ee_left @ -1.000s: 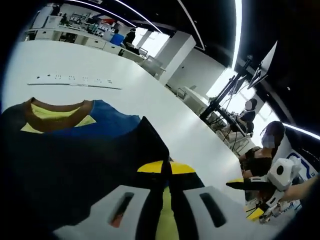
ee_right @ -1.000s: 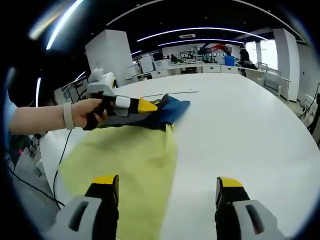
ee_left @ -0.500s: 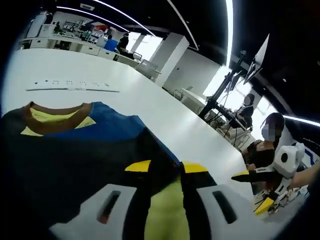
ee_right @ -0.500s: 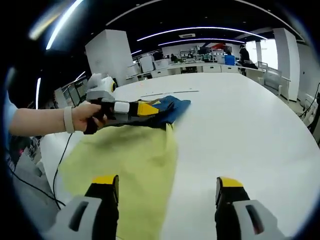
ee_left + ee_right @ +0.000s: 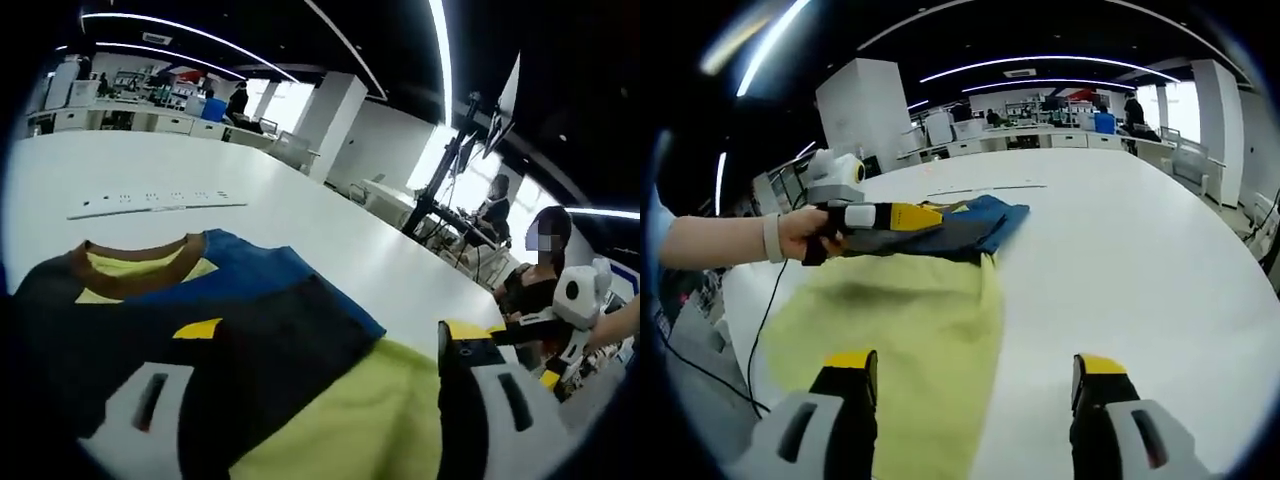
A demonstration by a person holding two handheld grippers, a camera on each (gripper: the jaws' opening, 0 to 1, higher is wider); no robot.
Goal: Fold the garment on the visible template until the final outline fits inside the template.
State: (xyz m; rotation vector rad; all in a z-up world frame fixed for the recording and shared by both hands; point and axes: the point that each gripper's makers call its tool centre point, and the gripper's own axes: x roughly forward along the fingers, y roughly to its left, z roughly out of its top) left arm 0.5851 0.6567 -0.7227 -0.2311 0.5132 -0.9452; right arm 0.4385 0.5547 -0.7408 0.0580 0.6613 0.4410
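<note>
- The garment (image 5: pixel 230 330) lies on the white tabletop (image 5: pixel 1140 260). It is dark navy with a blue panel, and its brown-trimmed neckline (image 5: pixel 130 262) has yellow showing inside it.
- In the left gripper view a dark folded layer of the garment lies over the blue panel, and its edge meets a yellow-green template sheet (image 5: pixel 360 420) spread on the tabletop.
- The left hand-held gripper (image 5: pixel 325 385) has its two jaws spread wide apart. One jaw rises over the dark cloth and the other over the template's edge, and nothing is between them.
- In the right gripper view the garment (image 5: pixel 960 228) is a compact folded bundle at the far end of the template sheet (image 5: pixel 900 330), resting on that end.
- In that view the left hand-held gripper (image 5: pixel 925 215) reaches in from the left, held by a hand (image 5: pixel 805 232) with a band at the wrist. Its yellow-tipped jaws hang just above the garment; I cannot tell whether they touch the cloth.
- The right hand-held gripper (image 5: pixel 975 385) is also wide open and empty. Its left jaw is over the near end of the template and its right jaw over bare tabletop, well apart from the garment.
- Beyond the garment, farther along the tabletop, lies a long thin white strip (image 5: pixel 155 203) with dark marks on it.
- In the left gripper view the right hand-held gripper (image 5: pixel 560 320) shows past the template's edge, off to the garment's right.
</note>
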